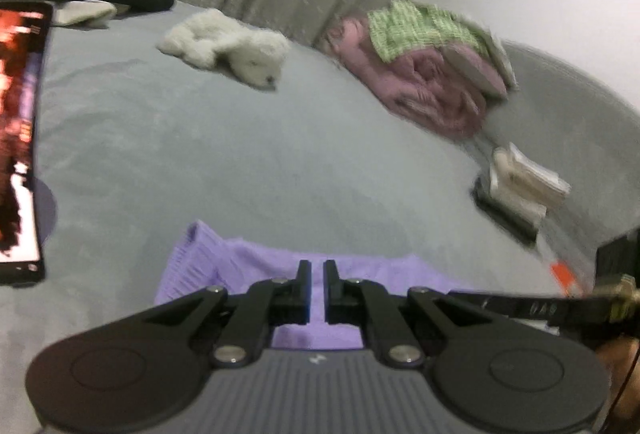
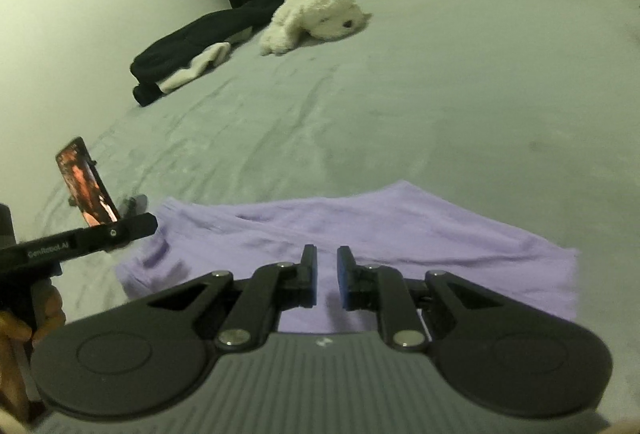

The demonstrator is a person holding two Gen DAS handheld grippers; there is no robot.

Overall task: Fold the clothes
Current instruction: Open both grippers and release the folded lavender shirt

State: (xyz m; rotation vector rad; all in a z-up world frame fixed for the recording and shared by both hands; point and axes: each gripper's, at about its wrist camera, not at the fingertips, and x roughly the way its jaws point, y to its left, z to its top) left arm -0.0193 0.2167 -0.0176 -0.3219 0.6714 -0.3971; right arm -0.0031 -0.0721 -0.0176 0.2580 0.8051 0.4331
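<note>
One lilac knit garment [image 2: 360,234] lies on the one grey bed [image 2: 440,94]. There is one white plush toy [image 2: 316,14], one dark garment [image 2: 208,34], one pink quilt bundle [image 1: 424,86], one green-checked cloth [image 1: 416,26], one lit phone [image 2: 88,190], and two black grippers.

Soft matt knit lilac garment [image 2: 360,234]; smooth grey bedsheet [image 2: 440,94]; fluffy white plush toy [image 2: 316,16]

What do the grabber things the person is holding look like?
Both match. The left gripper and right gripper have black jointed arms with silver rivets, round black discs either side and a ribbed grey body. The right one's finger pads look blue.
</note>
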